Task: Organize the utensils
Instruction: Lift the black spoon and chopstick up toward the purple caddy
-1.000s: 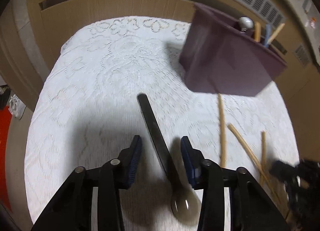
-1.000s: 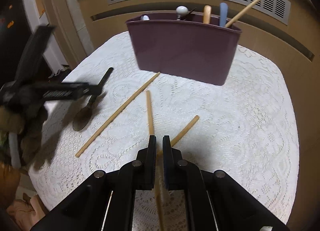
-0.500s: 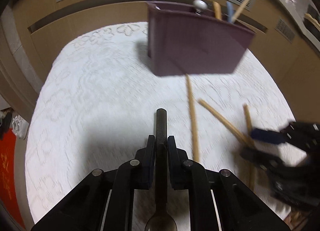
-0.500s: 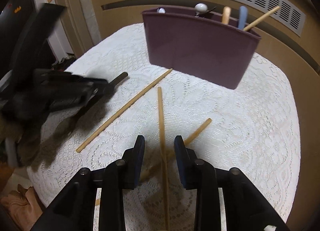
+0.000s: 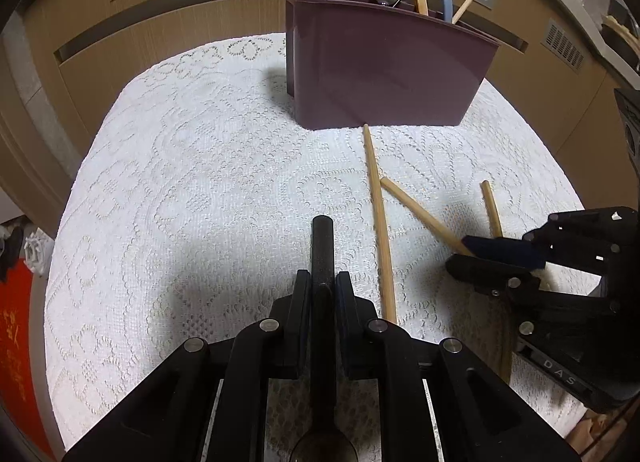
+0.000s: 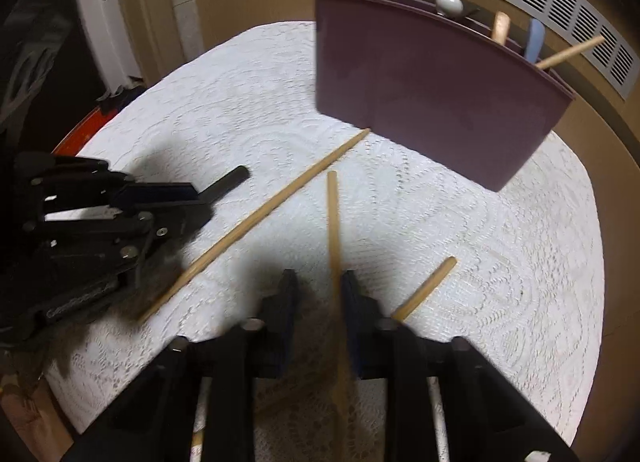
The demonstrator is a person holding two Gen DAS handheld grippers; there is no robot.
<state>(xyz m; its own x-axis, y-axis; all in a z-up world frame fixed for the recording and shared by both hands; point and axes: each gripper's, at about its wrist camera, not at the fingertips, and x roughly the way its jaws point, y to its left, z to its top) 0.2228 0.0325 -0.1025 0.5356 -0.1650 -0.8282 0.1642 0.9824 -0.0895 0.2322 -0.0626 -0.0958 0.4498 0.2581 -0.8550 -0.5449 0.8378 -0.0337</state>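
Both grippers grabbing utensils now!
Left gripper [image 5: 322, 289] clamps the black spoon [image 5: 322, 240]; right gripper [image 6: 318, 294] closing around 1 chopstick [image 6: 333, 217]. Holder [image 5: 384, 69] has 5 utensils; 3 chopsticks remain on the tablecloth [image 5: 192, 181].

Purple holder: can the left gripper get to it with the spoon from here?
Probably yes. The left gripper is shut on the dark spoon, and only bare lace cloth lies between it and the purple holder. The loose chopsticks and the right gripper sit off to the side.
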